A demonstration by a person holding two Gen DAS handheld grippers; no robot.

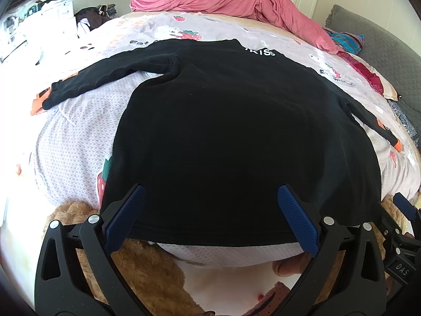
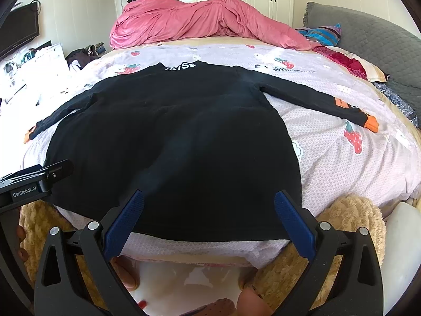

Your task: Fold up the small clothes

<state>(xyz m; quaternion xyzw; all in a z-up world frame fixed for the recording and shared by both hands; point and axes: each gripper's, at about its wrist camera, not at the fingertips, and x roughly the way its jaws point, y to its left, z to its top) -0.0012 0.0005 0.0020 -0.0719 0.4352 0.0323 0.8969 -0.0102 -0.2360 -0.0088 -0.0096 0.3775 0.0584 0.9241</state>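
While the black top [image 1: 223, 131] lies flat on the bed [image 1: 79, 137], back up, collar far and hem at the near edge, no fold is yet made. From the left: the left sleeve [image 1: 105, 76] runs out sideways, its cuff well clear of the body. Next, the left gripper [image 1: 210, 216] hangs over the hem, fingers [image 1: 126, 216] wide apart, holding nothing. Beside it the right gripper [image 2: 208, 216] does likewise, its fingers [image 2: 294, 218] apart and empty. Farthest right lies the right sleeve [image 2: 315, 97] with its orange cuff. A likely risk: fingers could pinch the sheet [image 2: 342, 173] along with the hem, or catch one layer only, skewing the fold.
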